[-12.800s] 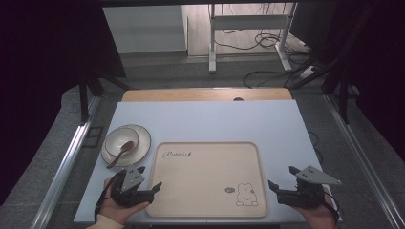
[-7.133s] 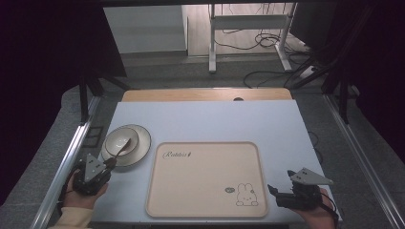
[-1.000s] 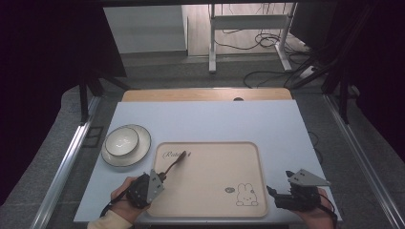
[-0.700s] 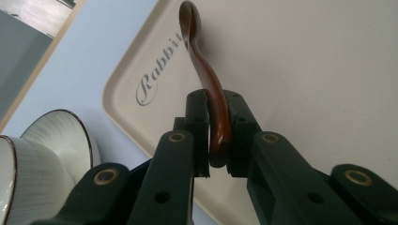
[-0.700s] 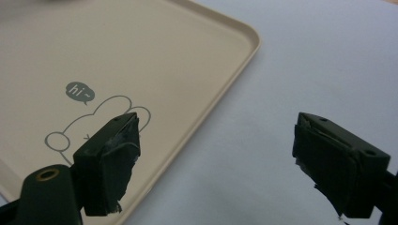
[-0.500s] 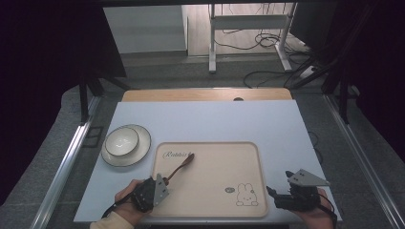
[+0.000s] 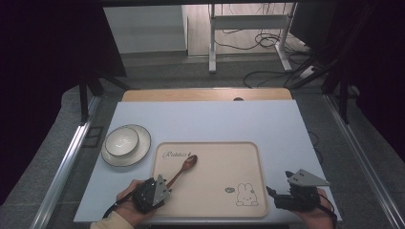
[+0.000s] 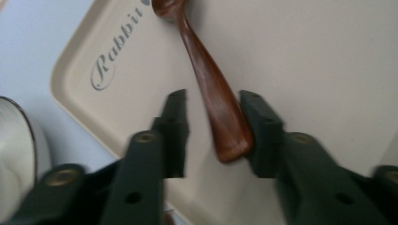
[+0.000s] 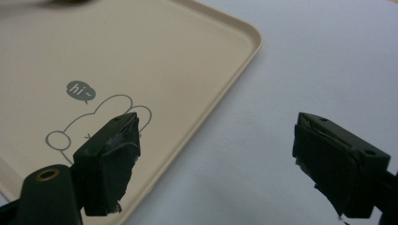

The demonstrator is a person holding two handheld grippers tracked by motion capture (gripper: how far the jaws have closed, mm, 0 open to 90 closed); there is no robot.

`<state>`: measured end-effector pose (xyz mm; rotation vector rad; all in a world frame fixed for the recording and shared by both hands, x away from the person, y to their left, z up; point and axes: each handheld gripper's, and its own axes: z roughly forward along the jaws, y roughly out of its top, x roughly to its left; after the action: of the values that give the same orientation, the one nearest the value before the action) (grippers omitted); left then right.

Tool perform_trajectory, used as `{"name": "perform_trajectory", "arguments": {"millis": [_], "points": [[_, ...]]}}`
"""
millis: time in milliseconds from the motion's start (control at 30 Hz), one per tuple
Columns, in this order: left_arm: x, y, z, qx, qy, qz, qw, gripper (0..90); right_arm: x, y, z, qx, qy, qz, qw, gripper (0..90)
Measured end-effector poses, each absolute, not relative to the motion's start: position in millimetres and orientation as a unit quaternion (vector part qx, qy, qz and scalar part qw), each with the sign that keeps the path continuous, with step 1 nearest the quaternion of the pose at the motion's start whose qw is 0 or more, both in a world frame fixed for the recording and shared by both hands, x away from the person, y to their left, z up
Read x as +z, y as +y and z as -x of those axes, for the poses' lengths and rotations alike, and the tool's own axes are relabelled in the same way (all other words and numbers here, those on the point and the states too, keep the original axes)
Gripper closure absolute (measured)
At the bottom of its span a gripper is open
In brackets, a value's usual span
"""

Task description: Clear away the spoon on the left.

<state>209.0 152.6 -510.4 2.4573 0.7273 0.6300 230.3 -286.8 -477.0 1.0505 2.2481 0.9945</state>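
Note:
A brown wooden spoon [image 7: 184, 168] lies on the beige rabbit tray [image 7: 215, 191], its bowl pointing toward the tray's far left corner. My left gripper [image 7: 165, 182] sits at the tray's near left. In the left gripper view the jaws of the left gripper [image 8: 213, 96] have just been opening and stand open. The end of the spoon [image 8: 211, 84] handle rests between them on the tray [image 8: 305, 70], close against the right jaw and apart from the left. My right gripper [image 7: 270, 192] rests open near the tray's front right corner. Its jaws [image 9: 218, 122] hold nothing and straddle the tray [image 9: 141, 47] edge.
A white bowl [image 7: 122, 141] stands on a dark-rimmed plate [image 7: 126, 161] left of the tray, and its edge [image 8: 14, 154] shows in the left gripper view. The light blue table [image 7: 215, 119] stretches beyond the tray to a wooden strip at the back.
The left gripper's jaws have opened and let go of the spoon, which now lies flat on the tray. The right gripper has stayed in place.

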Motion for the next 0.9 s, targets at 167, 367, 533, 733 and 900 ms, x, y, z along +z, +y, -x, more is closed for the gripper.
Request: {"name": "perform_trajectory", "arguments": {"millis": [167, 367, 533, 733, 900], "points": [[-510.0, 160.8, -214.9, 0.191, 0.303, -0.894, 0.270, 32.4, -477.0, -286.9, -230.4, 0.362, 0.818, -0.382, 0.232, 15.5], [-506.4, 162.0, -213.7, 0.187, 0.303, -0.890, 0.285, 21.5, -476.9, -287.2, -230.5, 0.362, 0.818, -0.382, 0.232, 15.6], [-503.1, 165.2, -214.6, 0.194, 0.312, -0.882, 0.295, 19.3, -476.9, -287.3, -230.3, 0.362, 0.817, -0.382, 0.234, 15.5], [-494.3, 173.7, -214.1, 0.203, 0.341, -0.856, 0.331, 20.7, -476.7, -287.4, -231.0, 0.363, 0.818, -0.381, 0.235, 15.5], [-486.1, 182.0, -212.6, 0.212, 0.366, -0.831, 0.362, 21.2, -477.1, -287.7, -231.0, 0.362, 0.818, -0.381, 0.234, 15.6]]}}
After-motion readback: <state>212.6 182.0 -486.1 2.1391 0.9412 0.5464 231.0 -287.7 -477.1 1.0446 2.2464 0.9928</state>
